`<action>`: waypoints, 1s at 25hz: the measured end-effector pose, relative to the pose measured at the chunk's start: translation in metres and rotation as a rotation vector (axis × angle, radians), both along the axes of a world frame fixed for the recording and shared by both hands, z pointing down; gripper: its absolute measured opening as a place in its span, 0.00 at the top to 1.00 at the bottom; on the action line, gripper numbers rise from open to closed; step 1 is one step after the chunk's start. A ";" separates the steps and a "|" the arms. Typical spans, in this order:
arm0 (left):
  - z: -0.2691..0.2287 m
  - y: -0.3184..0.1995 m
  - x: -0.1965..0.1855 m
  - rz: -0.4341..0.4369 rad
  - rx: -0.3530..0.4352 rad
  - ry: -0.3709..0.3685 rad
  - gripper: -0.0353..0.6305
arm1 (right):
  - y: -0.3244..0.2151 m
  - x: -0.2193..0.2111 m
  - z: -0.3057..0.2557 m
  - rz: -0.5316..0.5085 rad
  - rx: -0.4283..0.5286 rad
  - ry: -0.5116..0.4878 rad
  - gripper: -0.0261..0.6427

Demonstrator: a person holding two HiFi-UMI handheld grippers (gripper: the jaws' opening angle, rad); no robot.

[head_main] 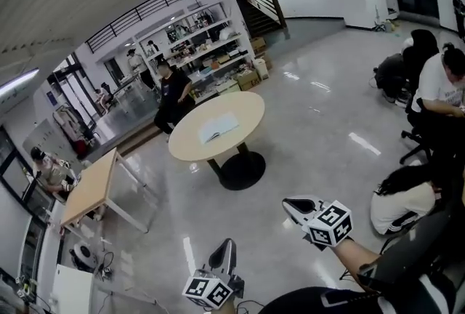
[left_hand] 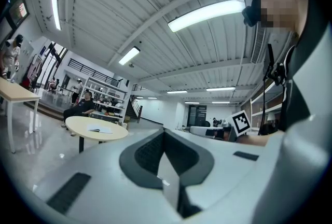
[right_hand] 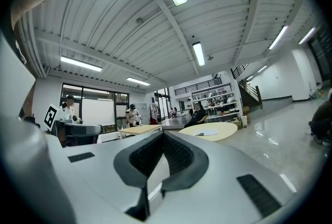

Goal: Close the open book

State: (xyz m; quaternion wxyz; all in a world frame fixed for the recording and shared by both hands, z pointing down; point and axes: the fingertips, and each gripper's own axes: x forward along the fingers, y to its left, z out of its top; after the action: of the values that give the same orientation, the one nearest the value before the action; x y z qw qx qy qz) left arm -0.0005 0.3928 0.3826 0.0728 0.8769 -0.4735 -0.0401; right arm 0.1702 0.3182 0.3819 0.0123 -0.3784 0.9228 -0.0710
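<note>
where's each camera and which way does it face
head view: worn on the head, facing down at the round table and open book; left gripper, right gripper and forearm show
left gripper view: on the left gripper, along its shut jaws toward the table; person at right
right gripper view: likewise on the right gripper; person at left
all share table and book

left gripper: jaws together, nothing between them, held level, well apart from the round table | right gripper: jaws together, empty, level, somewhat nearer that table, also well apart | right forearm: bare, stretched out behind its gripper
</note>
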 end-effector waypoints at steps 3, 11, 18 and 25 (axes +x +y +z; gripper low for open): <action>-0.003 0.000 0.008 0.014 0.003 -0.005 0.96 | -0.001 0.001 -0.002 0.001 0.004 -0.002 0.96; -0.017 -0.007 0.016 0.032 0.043 -0.007 0.96 | -0.014 -0.005 -0.008 -0.026 -0.009 -0.008 0.96; -0.015 -0.009 0.017 0.029 0.050 -0.002 0.96 | -0.017 -0.009 -0.006 -0.037 -0.005 -0.012 0.96; 0.000 0.002 0.016 0.028 0.035 -0.001 0.96 | -0.004 -0.006 -0.004 -0.033 0.001 -0.032 0.96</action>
State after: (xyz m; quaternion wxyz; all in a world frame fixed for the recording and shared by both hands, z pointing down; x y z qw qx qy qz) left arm 0.0156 0.3952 0.3823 0.0578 0.8846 -0.4605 -0.0469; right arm 0.1637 0.3145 0.3781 0.0262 -0.3621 0.9286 -0.0767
